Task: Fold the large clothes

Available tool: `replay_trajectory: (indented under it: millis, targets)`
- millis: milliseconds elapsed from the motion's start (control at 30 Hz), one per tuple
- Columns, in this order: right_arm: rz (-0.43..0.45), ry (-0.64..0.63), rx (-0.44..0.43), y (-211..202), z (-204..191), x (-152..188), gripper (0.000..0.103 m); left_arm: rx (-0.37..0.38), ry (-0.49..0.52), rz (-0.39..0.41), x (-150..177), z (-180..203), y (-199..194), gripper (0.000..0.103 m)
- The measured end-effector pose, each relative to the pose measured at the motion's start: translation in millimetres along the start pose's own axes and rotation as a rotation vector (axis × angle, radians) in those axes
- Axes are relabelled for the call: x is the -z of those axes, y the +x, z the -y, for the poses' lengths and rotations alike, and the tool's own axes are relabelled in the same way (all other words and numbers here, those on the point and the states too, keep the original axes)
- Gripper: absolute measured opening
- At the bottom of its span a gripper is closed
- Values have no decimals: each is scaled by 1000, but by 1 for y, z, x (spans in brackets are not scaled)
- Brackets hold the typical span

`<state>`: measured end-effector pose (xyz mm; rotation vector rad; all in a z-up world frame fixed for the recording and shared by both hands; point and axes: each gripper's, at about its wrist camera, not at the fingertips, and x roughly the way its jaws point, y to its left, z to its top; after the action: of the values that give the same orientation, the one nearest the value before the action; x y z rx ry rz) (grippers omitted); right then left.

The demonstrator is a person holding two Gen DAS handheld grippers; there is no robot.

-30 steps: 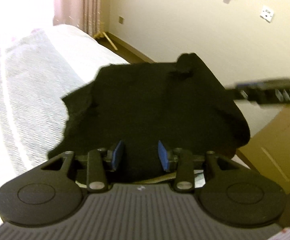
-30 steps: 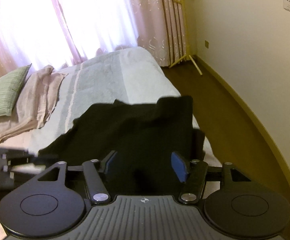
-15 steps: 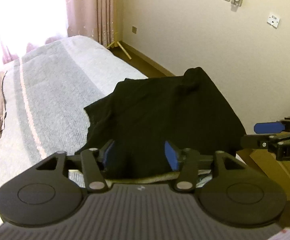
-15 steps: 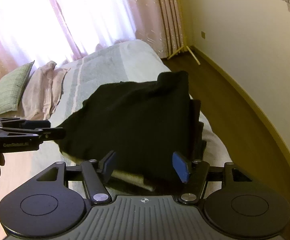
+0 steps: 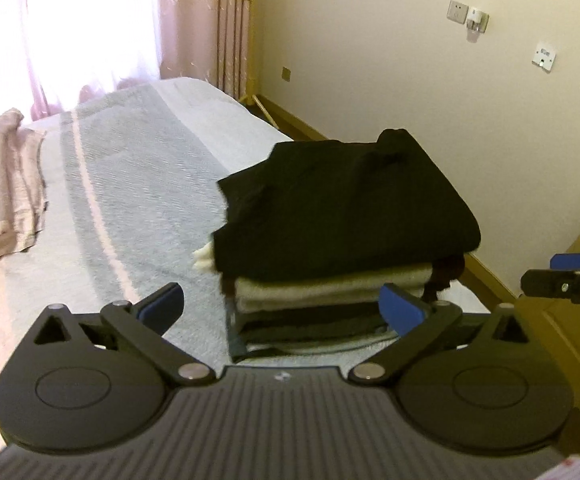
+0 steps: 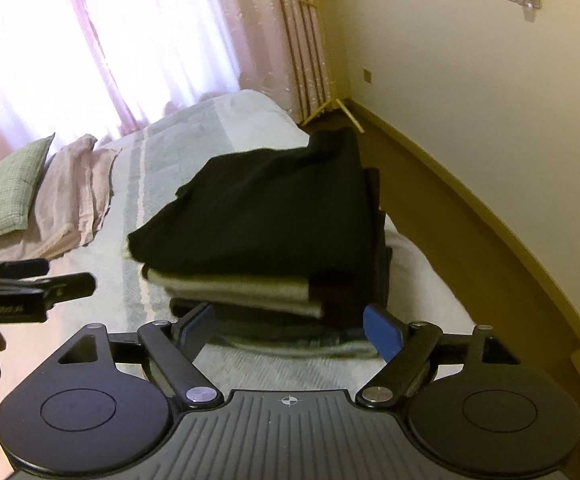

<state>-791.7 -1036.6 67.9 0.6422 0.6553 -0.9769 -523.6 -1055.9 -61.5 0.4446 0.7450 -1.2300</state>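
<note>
A folded black garment (image 5: pixel 346 200) is lying on top of a stack of folded clothes (image 5: pixel 330 292) at the corner of the bed (image 5: pixel 129 208). The left gripper (image 5: pixel 281 306) and right gripper (image 6: pixel 290 328) are hovering before the stack, jaws spread and holding nothing.
</note>
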Motion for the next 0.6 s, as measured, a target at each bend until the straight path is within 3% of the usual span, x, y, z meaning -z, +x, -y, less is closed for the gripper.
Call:
replay_trajectory:
  millis: [300, 600]
  targets:
    - [26, 31, 40, -47, -50, 55, 79, 19, -107, -3, 68, -33, -78, 102]
    - [27, 56, 91, -77, -67, 94, 79, 49, -72, -63, 97, -22, -114, 102]
